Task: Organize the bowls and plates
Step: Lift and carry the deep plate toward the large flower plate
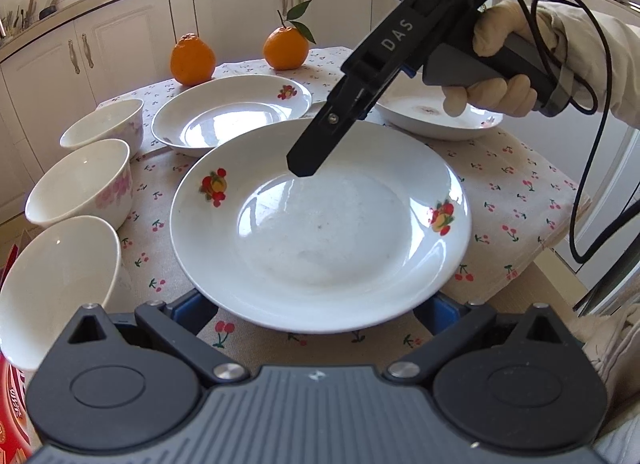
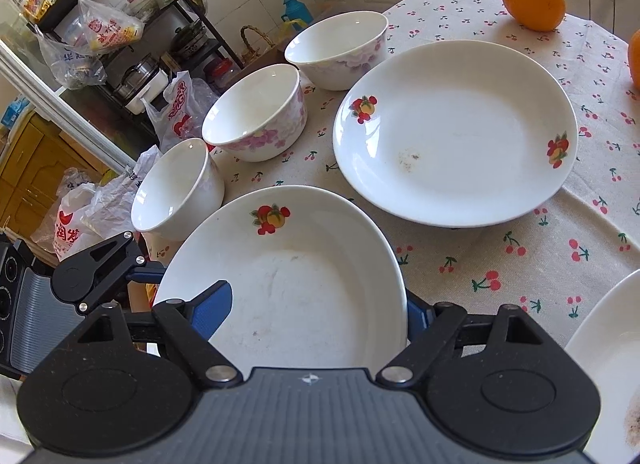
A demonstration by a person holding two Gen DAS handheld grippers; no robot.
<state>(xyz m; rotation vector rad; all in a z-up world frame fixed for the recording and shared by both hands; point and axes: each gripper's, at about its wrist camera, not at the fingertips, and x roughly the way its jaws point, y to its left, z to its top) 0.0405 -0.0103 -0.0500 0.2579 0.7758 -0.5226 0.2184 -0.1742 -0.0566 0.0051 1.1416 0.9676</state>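
Nearest, the plate [image 1: 320, 224] sat between the left tool's [image 1: 320, 310] wide-spread fingers, while the right tool [image 2: 320, 308] gripped its opposite rim. Two other plates [image 2: 456, 132] and three bowls [image 2: 256, 112] lay unstacked on the desk [image 2: 560, 248]; stacking seemed barely begun.

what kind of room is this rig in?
Most likely a home kitchen: white cabinets under a counter, a cluttered rack of pots and grocery bags, and a table with a cherry-print cloth.
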